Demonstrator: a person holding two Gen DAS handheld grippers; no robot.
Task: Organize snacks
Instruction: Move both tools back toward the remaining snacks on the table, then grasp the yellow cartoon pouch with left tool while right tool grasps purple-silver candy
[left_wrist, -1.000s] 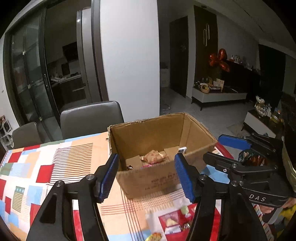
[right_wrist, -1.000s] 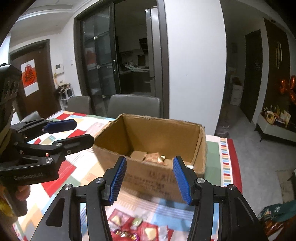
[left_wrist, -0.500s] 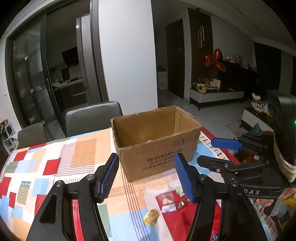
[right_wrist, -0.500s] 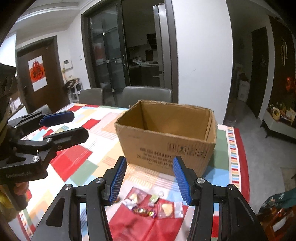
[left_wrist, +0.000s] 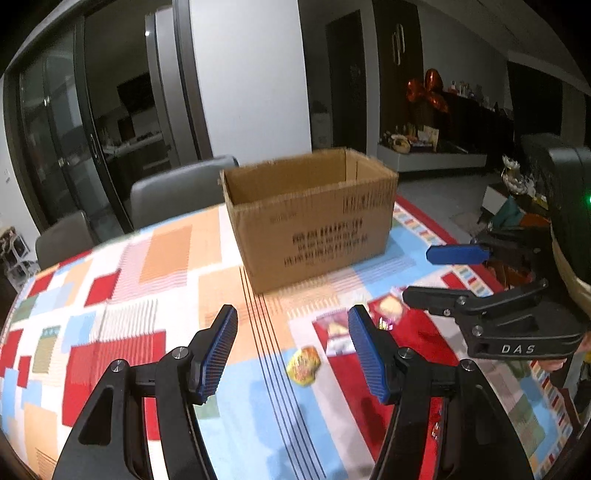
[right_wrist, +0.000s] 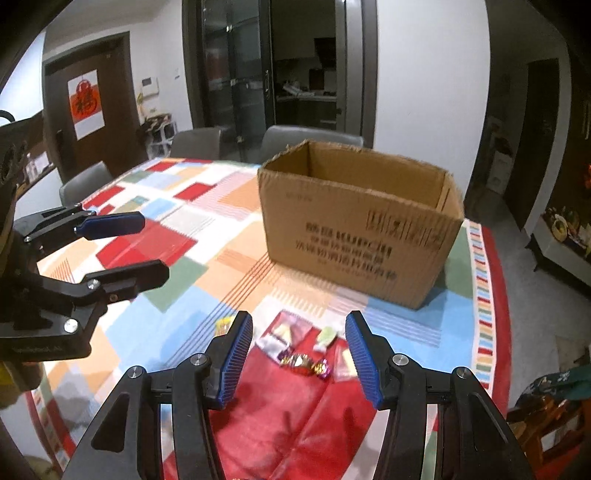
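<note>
Brown box (right_wrist: 354, 229) (checkered red-blue tablecloth (right_wrist: 177, 236)).

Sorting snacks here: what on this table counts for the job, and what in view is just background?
For the job:
open brown cardboard box
gold-wrapped candy
clear snack packets
round yellow wrapped snack
left gripper and right gripper, both open, empty

Background:
grey chairs
patchwork tablecloth

Side-by-side wrist views angled down, sharing cardboard box (left_wrist: 310, 218) (right_wrist: 354, 225).
</note>
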